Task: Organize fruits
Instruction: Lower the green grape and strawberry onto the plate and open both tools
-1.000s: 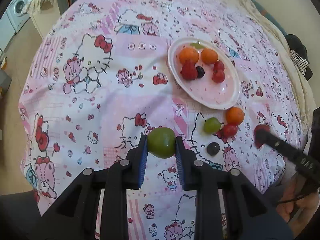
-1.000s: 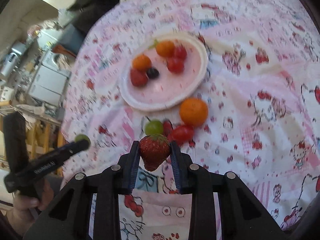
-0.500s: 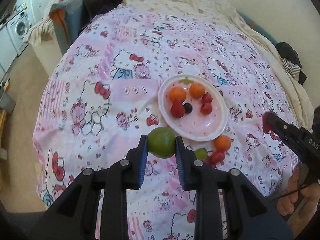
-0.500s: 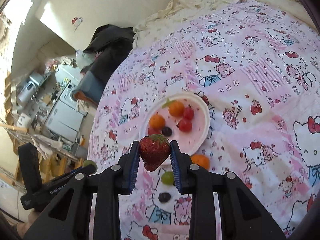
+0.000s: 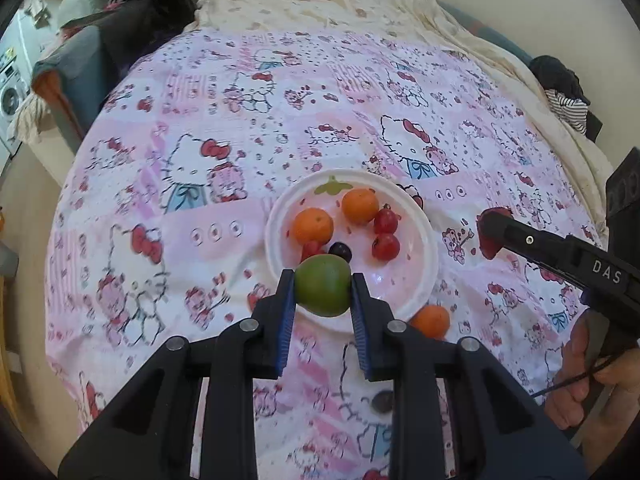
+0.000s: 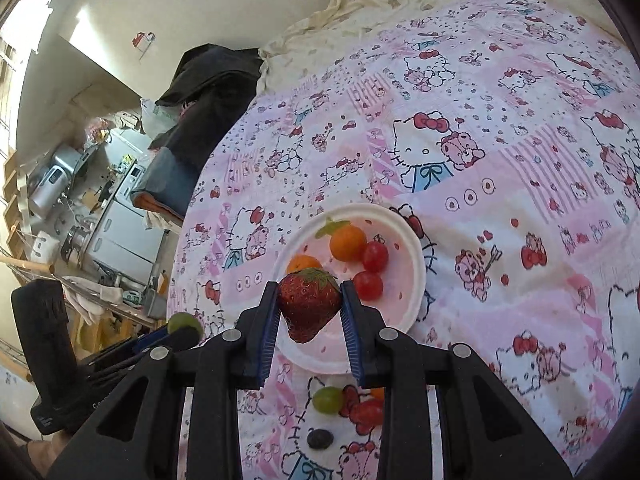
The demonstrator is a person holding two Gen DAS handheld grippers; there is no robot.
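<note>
Writing: white letters "DAS" on the side of the right tool [image 5: 490,234], read in the left wrist view; no other legible text.
Bed cover [image 5: 224,128]: pink and white patchwork with cartoon cats, red bows and little bears, spread over the bed; a cream sheet lies crumpled along the far edge.
Left tool [image 5: 323,292]: clenched on a green lime [image 5: 322,286], its blue pads pressing both sides, held above the plate's near-left rim.
Green lime: round, smooth, dull green, slightly yellow at its underside.
Plate [image 5: 430,264]: white, round, with a green leaf print at its far rim, near the middle of the bed.
On the plate: two oranges [image 5: 312,226], two cherry tomatoes [image 5: 386,246], a dark grape [image 5: 341,251] and a red fruit partly hidden behind the lime.
Off the plate, toward the bed's near edge: an orange [image 5: 431,320] just beside the rim, a green grape [image 6: 328,399], a red tomato [image 6: 366,412] touching it and a dark grape [image 6: 320,438].
Right tool: grasping a strawberry [image 6: 309,307] between its blue pads, above the plate's near part.
Strawberry: deep red, seeded, green leafy cap uppermost, tip pointing down.
Hand [image 5: 576,380]: wrapped around the right tool's handle at the bed's near right corner.
</note>
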